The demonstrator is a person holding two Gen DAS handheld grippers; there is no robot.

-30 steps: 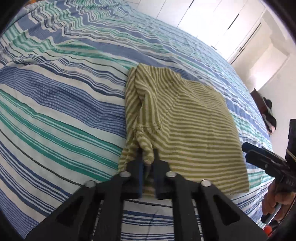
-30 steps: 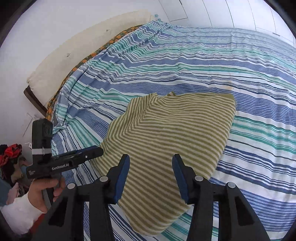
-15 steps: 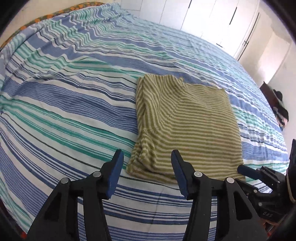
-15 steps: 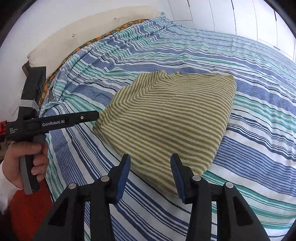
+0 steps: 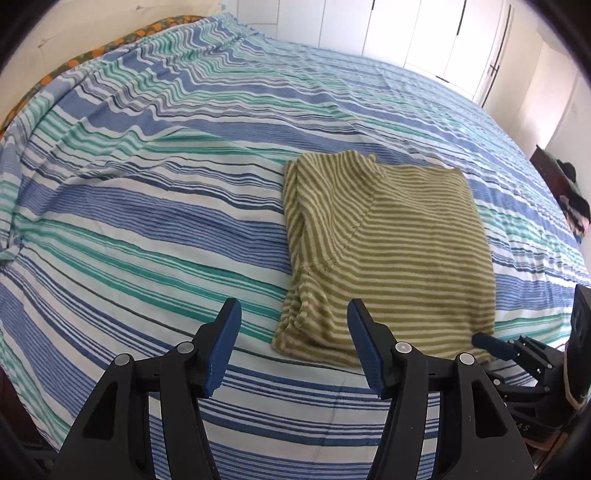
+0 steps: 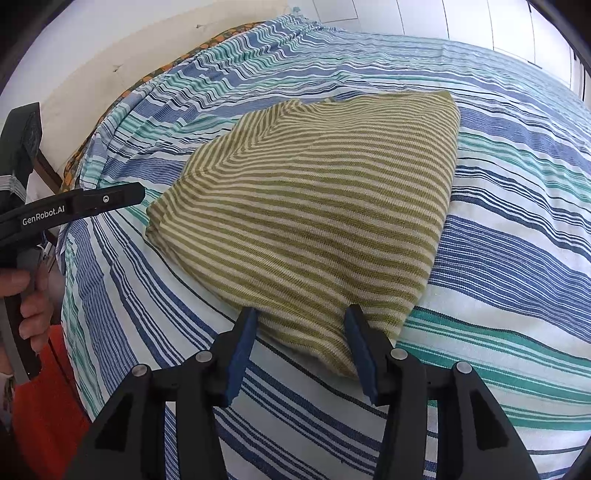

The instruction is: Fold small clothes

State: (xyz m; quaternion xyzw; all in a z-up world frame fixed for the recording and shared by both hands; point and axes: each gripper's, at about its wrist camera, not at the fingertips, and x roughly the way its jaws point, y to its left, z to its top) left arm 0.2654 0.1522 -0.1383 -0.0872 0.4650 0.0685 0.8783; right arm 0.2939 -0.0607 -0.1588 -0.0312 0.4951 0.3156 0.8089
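The olive-and-cream striped garment (image 5: 391,254) lay folded into a rough rectangle on the striped bedspread (image 5: 147,221), which ran in blue, green and white bands across the whole bed. In the left wrist view a diagonal seam crossed the top layer, and the near left corner was bunched into small folds.

The left gripper (image 5: 293,347) hovered above the near left corner of the garment. Its jaws had just been opening and stood spread; the blue pads touched no cloth, and the garment's corner showed in the gap below them.

The right gripper (image 6: 301,345) was low at the garment's near edge, jaws also parted and lately widened a little. The folded edge lay between the 2 blue pads, but the pads did not press on it.

From the right wrist view, the left gripper's black body (image 6: 66,210) reached in from the left, with "GenRobot.AI" printed in white along its side. A hand (image 6: 31,302) held its grip, and something orange-red (image 6: 48,387) sat below that hand. In the left wrist view the right gripper's black body (image 5: 517,354) showed at the lower right, with faint white lettering too small to read.

White wardrobe doors (image 5: 424,33) stood beyond the bed, and a patterned orange-and-green cloth (image 6: 155,77) edged the far side of the mattress.
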